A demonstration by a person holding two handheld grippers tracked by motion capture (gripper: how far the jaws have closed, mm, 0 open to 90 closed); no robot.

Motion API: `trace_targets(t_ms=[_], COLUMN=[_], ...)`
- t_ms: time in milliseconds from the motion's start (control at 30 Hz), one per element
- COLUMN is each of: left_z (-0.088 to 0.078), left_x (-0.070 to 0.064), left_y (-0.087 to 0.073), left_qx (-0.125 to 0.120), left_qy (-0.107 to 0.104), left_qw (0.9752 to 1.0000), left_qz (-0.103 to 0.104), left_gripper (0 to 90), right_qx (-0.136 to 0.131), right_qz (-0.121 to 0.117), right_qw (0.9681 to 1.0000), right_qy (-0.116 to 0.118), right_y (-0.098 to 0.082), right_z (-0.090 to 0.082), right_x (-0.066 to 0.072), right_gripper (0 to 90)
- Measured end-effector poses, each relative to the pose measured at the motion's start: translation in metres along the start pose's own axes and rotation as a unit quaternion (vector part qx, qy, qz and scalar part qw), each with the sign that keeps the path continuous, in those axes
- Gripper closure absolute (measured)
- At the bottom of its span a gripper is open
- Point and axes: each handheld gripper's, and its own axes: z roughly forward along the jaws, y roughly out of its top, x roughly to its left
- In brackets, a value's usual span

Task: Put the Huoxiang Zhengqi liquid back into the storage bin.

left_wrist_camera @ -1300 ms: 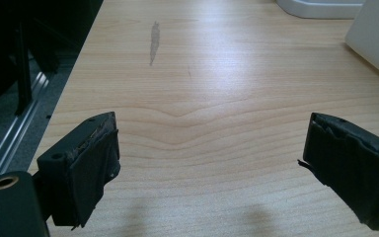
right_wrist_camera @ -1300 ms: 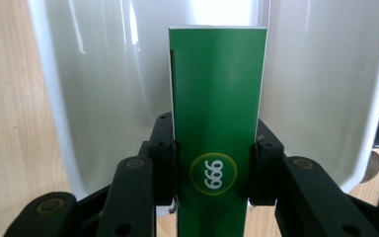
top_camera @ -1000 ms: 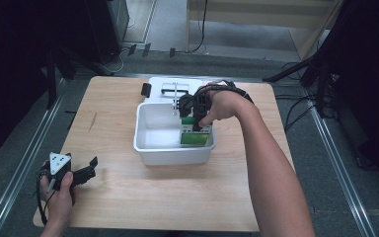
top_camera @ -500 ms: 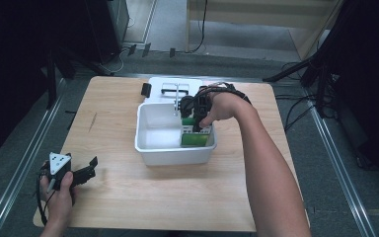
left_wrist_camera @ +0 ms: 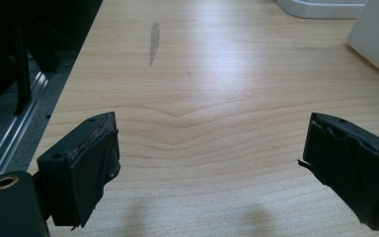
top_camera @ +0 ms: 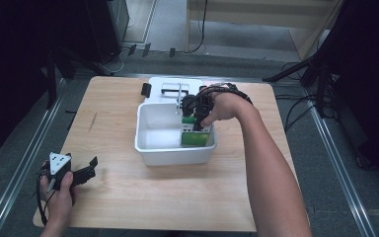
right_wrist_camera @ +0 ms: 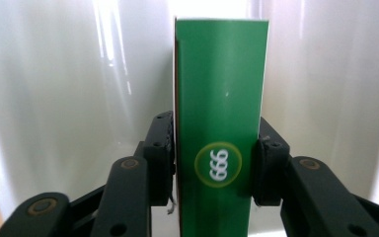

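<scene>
A green box (top_camera: 196, 137) stands upright in the right end of a white bin (top_camera: 150, 148). My right gripper (top_camera: 197, 121) reaches down into the bin from behind. In the right gripper view the green box (right_wrist_camera: 220, 98) sits between the black jaws of the right gripper (right_wrist_camera: 213, 143). These jaws have just been opening, though both pads still look pressed on the box's sides. At the table's front left corner, my left gripper (top_camera: 91, 167) stands open and holds nothing. In the left gripper view, the left gripper (left_wrist_camera: 212, 163) has bare wood between its wide-spread jaws.
Behind the bin lies a white lid (top_camera: 172, 86) with a handle, and a small black object (top_camera: 146, 89) sits beside it. The wooden table (top_camera: 128, 197) has a dark streak (left_wrist_camera: 154, 39) on its left side. Metal rails run along both table sides.
</scene>
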Motion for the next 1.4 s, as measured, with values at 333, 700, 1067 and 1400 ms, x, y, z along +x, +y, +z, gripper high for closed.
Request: trace_targets(t_ms=[333, 700, 1067, 1400], left_z=[0.0, 0.0, 0.0, 0.0], left_x=[0.0, 0.0, 0.0, -0.001], left_y=[0.0, 0.0, 0.0, 0.0], left_qx=[0.0, 0.0, 0.0, -0.001], left_qy=[0.001, 0.001, 0.001, 0.002], left_qw=[1.0, 1.0, 1.0, 1.0], left_qz=[0.001, 0.0, 0.001, 0.001], left_gripper=[7.3, 7.3, 7.3, 7.3], right_qx=[0.0, -0.011, -0.013, -0.051], right_qz=[0.017, 0.015, 0.038, 0.066], right_qw=[0.9999, 0.9998, 0.9992, 0.9965], right_qy=[0.002, -0.001, 0.009, 0.013], right_y=[-0.008, -0.012, -0.018, -0.026], right_z=[-0.006, -0.005, -0.002, -0.01], right_x=[0.0, -0.002, 0.0, 0.0], right_gripper=[63.2, 62.6, 47.7, 33.6])
